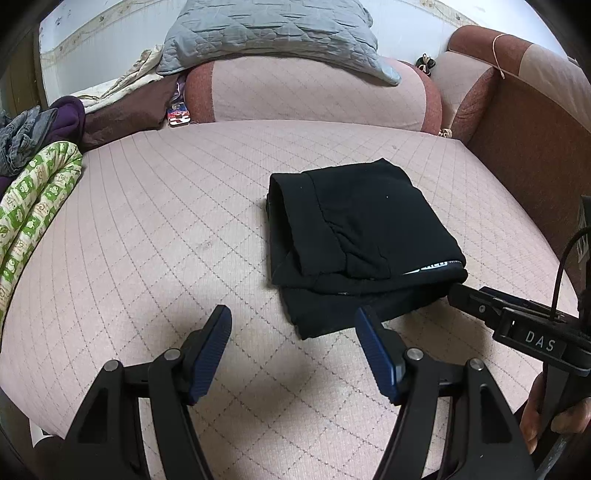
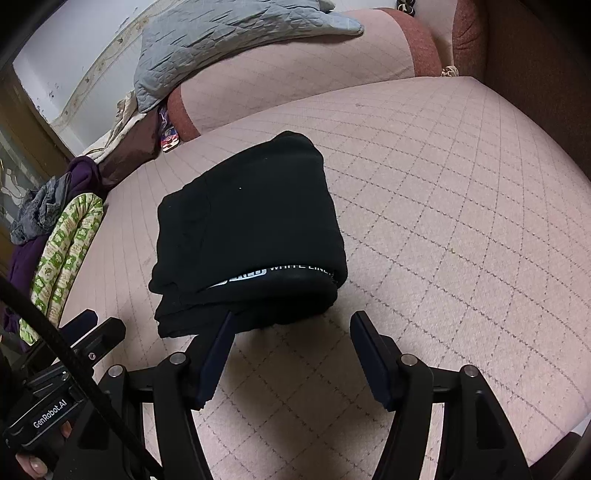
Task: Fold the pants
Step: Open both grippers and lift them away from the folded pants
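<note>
Pants [image 1: 362,236], black: lying folded into a compact stack on the pink quilted sofa seat [image 1: 166,229], toward its right half in the left wrist view. White lettering is showing along the waistband at the near fold; "WHITE LINE" is readable in the right wrist view, the boxed word before it too cramped to make out.

Left gripper [image 1: 293,325]: hovering over the seat just in front of the stack's near left corner, jaws standing apart, nothing between the blue pads [image 1: 210,350].

Right gripper [image 2: 291,326]: hovering at the stack's near edge, jaws likewise parted and gripping nothing; its left finger is overlapping the bottom layer's edge in the picture, contact not certain. Its body is carrying "DAS"; the left gripper's body is carrying "GenRobot.AI".

Surroundings: grey quilted blanket [image 1: 273,33] draping over the backrest [image 1: 317,96]; green-and-white patterned cloth [image 1: 33,206], purple garment [image 1: 70,114] and grey garment [image 1: 18,136] piling at the seat's left end; brown armrest [image 1: 524,136] at the right.
</note>
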Available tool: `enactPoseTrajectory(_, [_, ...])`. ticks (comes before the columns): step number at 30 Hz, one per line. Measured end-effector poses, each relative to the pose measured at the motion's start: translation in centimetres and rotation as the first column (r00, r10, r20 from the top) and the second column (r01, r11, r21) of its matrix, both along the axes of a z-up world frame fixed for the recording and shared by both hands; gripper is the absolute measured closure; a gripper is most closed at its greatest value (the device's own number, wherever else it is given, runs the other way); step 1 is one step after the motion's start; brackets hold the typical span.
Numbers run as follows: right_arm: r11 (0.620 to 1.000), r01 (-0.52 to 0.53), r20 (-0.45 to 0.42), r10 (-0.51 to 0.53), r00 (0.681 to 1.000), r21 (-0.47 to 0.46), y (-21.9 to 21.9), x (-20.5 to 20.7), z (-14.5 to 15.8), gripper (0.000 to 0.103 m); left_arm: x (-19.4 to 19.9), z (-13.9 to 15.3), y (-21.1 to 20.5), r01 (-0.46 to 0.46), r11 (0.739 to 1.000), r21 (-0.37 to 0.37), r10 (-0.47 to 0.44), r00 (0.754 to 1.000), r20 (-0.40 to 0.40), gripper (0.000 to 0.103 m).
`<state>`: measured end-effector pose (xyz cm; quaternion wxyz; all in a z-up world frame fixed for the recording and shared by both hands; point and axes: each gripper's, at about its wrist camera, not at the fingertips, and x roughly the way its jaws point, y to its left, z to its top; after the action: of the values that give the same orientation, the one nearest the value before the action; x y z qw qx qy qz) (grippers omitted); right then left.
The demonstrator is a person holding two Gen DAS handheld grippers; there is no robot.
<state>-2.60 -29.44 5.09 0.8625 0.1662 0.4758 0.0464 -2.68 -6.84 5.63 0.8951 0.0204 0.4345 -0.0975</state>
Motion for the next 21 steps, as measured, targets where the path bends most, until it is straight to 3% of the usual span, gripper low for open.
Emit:
enactPoseTrajectory(8, [1.000, -0.003, 0.020, 0.004, 1.000, -0.023, 0.5, -1.0, 1.6, 0.033, -0.6, 0.7, 0.8, 0.001, 0.999, -0.036, -0.001, 1.000, 0.011, 0.034])
enactPoseTrajectory(16, [1.000, 0.004, 0.087, -0.005, 0.996, 0.005, -0.1, -1.1, 6.4, 0.031, -0.1, 3.1, 4.9, -0.062, 0.990, -0.129, 0.067, 0.997, 0.031, 0.034])
enactPoseTrajectory(21, [0.993, 0.031, 0.099, -0.042, 0.994, 0.110, -2.0, 3.0, 9.7, 0.019, 3.1, 6.9, 8.2, -0.103, 0.969, -0.226, 0.115, 0.992, 0.045, 0.018])
